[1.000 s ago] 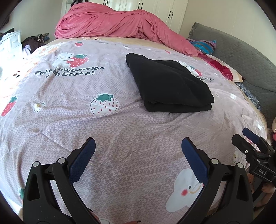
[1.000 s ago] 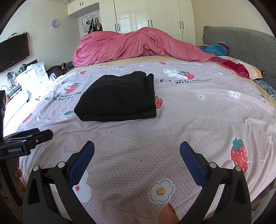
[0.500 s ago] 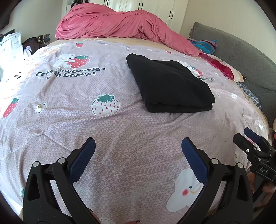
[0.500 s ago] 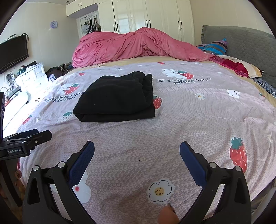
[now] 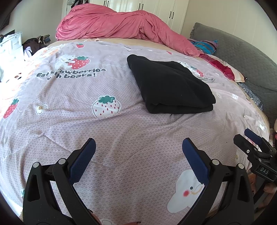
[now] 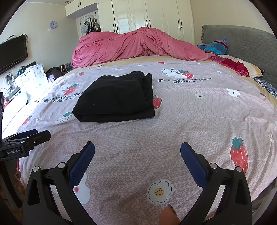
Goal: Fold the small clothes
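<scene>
Now, cloth: soft black folded cloth (image 5: 170, 86) lies flat on my pink strawberry bed sheet (image 5: 112, 135).
Grippers: left gripper (image 5: 138, 150) and right gripper (image 6: 137, 152) wide apart, holding nothing.
Hidden: cloth's inside layers.

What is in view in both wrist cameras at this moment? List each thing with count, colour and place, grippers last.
folded garment: 1, black, lying flat on the bedspread, ahead of both grippers
bedspread: 1, lilac with strawberry and bear prints, covering the bed
duvet: 1, pink, bunched at the far side of the bed
pillow: 1, red and cream pattern, by the headboard
striped cloth: 1, blue and brown, behind the pillow
headboard: 1, grey quilted, right side
wardrobe: 1, white, far wall
television: 1, black, left wall
wall clock: 1, purple, far wall
left gripper: 1, black with blue pads, open, empty, over the bedspread
right gripper: 1, black with blue pads, open, empty, over the bedspread
</scene>
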The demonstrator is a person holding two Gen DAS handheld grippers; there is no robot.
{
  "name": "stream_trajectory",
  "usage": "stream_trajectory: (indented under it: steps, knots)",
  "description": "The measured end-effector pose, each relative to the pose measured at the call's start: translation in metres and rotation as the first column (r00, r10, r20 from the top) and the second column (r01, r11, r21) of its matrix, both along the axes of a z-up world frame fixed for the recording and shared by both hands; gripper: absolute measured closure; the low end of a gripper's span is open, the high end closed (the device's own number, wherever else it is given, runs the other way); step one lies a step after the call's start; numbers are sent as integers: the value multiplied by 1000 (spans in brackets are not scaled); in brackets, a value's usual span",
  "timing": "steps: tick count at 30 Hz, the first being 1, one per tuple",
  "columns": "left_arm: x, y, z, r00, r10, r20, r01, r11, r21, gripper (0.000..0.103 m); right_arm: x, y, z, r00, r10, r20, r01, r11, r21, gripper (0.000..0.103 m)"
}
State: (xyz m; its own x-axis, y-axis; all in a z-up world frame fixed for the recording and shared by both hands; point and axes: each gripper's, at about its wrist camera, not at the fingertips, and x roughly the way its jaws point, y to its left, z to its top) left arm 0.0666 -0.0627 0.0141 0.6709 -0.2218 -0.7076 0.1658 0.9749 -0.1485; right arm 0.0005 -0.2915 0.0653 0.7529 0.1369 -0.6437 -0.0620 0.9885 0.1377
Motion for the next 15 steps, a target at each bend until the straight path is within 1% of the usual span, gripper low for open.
stream_trajectory:
  steps: [15]
  knots:
    - [-1,-1,1,1000,-9,-4,9,1000,-9,9,1,-2,-1,1000,-9,-6,9,1000,0,4]
